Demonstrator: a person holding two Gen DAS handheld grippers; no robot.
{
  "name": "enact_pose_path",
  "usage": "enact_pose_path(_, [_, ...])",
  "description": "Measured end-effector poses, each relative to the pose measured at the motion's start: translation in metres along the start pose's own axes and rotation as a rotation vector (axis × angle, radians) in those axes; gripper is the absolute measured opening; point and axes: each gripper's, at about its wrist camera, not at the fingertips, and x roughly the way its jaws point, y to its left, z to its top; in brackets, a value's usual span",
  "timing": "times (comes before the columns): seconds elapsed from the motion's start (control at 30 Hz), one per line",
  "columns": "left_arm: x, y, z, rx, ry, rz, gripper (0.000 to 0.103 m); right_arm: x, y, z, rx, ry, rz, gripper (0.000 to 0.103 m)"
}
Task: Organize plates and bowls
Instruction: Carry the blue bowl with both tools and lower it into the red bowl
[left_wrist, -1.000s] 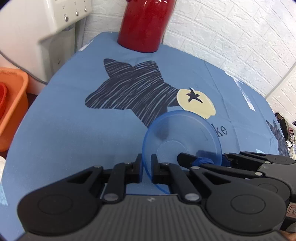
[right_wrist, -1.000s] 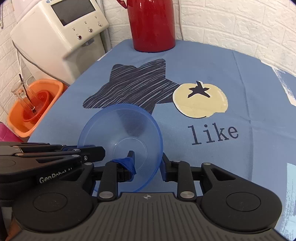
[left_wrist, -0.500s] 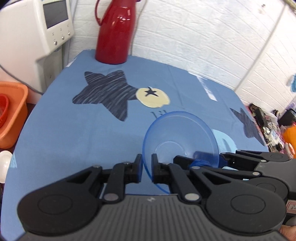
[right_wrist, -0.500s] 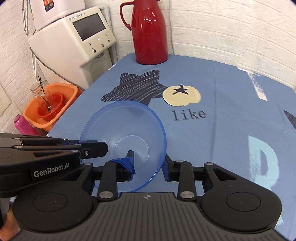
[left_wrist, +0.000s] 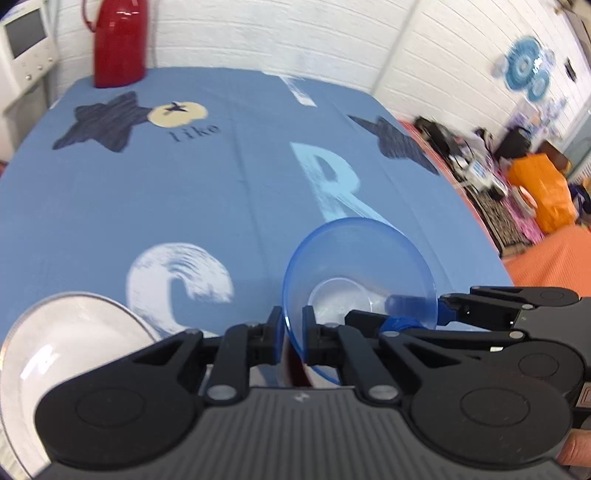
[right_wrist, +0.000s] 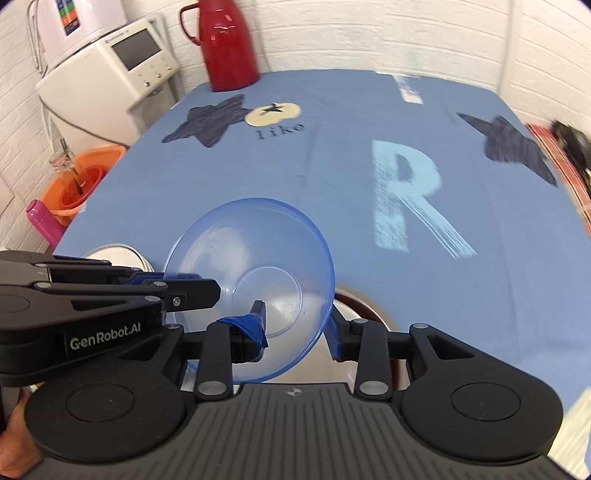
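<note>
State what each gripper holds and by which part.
Both hold the blue bowl by its rim: left gripper on one side, right gripper on the opposite.

We find the clear bowl (left_wrist: 70, 354) cut by the left edge; a red-rimmed dish (right_wrist: 364, 308) mostly hidden behind the blue bowl (right_wrist: 255, 266); right-side clutter (left_wrist: 480, 162) blurred.

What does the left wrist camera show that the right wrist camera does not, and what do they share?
Only the left wrist view shows the white letter C on the cloth and the orange bag off to the right. Only the right wrist view shows the orange basin and pink bottle. Both show the blue bowl gripped by the left gripper and right gripper, plus the red thermos.
</note>
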Motion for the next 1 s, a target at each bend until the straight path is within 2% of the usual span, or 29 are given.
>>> enact_pose_path(0.2, [0.014,-0.024,-0.017,0.038,0.049,-0.014,0.000,-0.009,-0.021,-0.021,0.040,0.004,-0.001,0.018])
enact_pose_path(0.33, [0.024,-0.020,-0.023,0.021,0.086,-0.014,0.000,-0.007,-0.028,-0.029,0.041,0.000,0.018,0.019])
enact_pose_path(0.63, [0.021,-0.017,-0.024,0.021,0.094,-0.046,0.002,-0.010,-0.033,-0.033,0.042,-0.012,0.045,0.019])
enact_pose_path(0.77, [0.018,-0.012,-0.022,0.000,0.108,-0.075,0.019,-0.012,-0.035,-0.033,0.057,-0.007,0.045,0.017])
enact_pose_path(0.8, [0.017,-0.011,-0.021,-0.007,0.112,-0.084,0.031,-0.013,-0.035,-0.033,0.058,-0.007,0.038,0.018])
enact_pose_path(0.83, [0.016,-0.009,-0.020,-0.014,0.114,-0.106,0.034,-0.013,-0.036,-0.032,0.061,-0.005,0.033,0.017])
enact_pose_path(0.9, [0.010,-0.006,-0.018,-0.026,0.108,-0.121,0.058,-0.016,-0.040,-0.030,0.075,-0.013,0.025,0.018])
enact_pose_path(1.0, [0.001,-0.005,-0.015,0.001,0.064,-0.069,0.058,-0.019,-0.044,-0.029,0.102,-0.029,0.026,0.018])
